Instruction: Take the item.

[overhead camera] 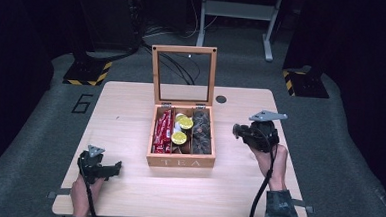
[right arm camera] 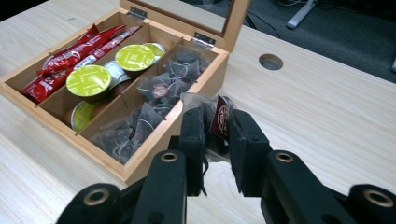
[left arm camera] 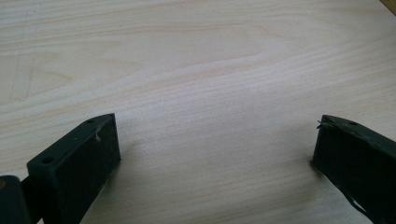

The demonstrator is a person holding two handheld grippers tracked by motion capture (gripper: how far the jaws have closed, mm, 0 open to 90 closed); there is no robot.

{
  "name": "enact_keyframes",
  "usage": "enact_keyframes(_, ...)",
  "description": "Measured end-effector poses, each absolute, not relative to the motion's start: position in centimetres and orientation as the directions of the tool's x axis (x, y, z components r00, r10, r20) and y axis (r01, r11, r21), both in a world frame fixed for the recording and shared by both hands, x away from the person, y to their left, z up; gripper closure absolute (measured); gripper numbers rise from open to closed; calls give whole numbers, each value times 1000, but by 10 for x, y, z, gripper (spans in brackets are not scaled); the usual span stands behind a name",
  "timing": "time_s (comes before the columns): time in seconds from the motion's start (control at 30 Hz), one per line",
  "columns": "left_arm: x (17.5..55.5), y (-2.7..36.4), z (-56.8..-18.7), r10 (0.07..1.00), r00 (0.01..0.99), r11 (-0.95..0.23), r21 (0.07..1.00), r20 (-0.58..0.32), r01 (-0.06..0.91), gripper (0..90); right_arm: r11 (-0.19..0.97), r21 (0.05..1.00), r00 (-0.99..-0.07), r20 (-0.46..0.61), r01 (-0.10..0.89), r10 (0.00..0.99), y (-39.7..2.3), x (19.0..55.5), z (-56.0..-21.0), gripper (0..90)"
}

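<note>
A wooden tea box (overhead camera: pixel 180 161) (right arm camera: pixel 140 161) stands in the middle of the table with its glass lid (overhead camera: pixel 183 74) raised. Its left compartment holds red sachets (overhead camera: pixel 162 132) (right arm camera: pixel 70 60), the middle one green-topped capsules (overhead camera: pixel 182 129) (right arm camera: pixel 88 80), the right one clear tea bags (overhead camera: pixel 201 133) (right arm camera: pixel 154 98). My right gripper (overhead camera: pixel 238 131) (right arm camera: pixel 217 122) is just right of the box, shut on a clear tea bag (right arm camera: pixel 218 112) with a dark red tag. My left gripper (overhead camera: pixel 116 167) (left arm camera: pixel 215 140) rests open over bare wood at the front left.
The light wooden table (overhead camera: pixel 130 115) has a round cable hole (overhead camera: pixel 221 99) (right arm camera: pixel 271 61) behind the box at the right. A metal stand (overhead camera: pixel 236 15) and cables lie on the dark floor beyond the table.
</note>
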State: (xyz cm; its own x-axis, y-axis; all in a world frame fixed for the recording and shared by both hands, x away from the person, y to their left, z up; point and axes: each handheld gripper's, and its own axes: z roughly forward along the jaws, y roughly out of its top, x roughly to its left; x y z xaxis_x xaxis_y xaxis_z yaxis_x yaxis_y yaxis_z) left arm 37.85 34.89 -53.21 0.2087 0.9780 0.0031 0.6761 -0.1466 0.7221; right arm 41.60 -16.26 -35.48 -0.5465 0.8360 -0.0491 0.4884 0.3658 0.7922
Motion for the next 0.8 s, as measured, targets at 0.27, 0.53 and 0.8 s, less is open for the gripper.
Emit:
enact_keyframes(0.27, 378, 349, -532, 978, 209, -147, 722, 3, 676, 3, 344, 793, -509, -50, 502, 859, -181, 414, -352, 761)
enact_keyframes(0.53, 378, 349, -532, 978, 209, -147, 722, 4, 676, 3, 318, 793, -466, -49, 520, 884, -202, 414, -354, 761)
enact_keyframes(0.8, 379, 349, -532, 978, 209, -147, 722, 3, 676, 3, 294, 781, -423, -43, 551, 905, -220, 417, -362, 761)
